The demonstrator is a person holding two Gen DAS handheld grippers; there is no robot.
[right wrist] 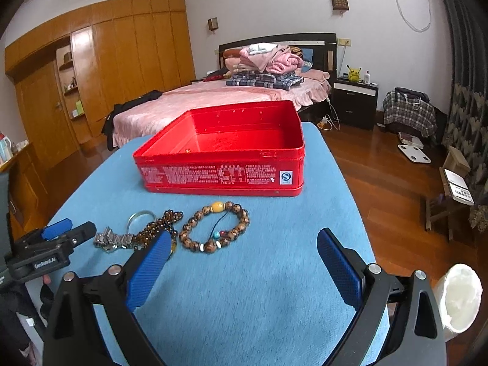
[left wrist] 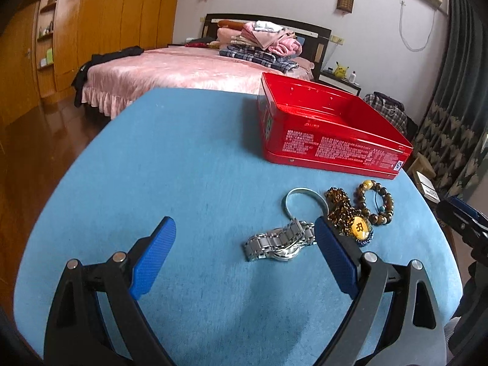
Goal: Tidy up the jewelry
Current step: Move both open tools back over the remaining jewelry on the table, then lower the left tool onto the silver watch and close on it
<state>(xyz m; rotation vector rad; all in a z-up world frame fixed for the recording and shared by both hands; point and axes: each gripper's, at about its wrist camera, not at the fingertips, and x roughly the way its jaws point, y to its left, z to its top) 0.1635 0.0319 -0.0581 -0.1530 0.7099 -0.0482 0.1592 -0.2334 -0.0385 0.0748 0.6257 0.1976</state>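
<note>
Our left gripper [left wrist: 245, 238] and right gripper [right wrist: 244, 245] both gape empty; the silver metal-link watch [left wrist: 279, 242] lies nearer our left, band crosswise

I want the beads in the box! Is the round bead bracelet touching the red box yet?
Apart. The right wrist view shows a strip of blue cloth between the bead bracelet and the red box.

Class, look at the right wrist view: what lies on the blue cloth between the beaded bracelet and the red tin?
Nothing: between the beaded bracelet and the red tin there is only bare blue cloth, clearest in the right wrist view.
</note>
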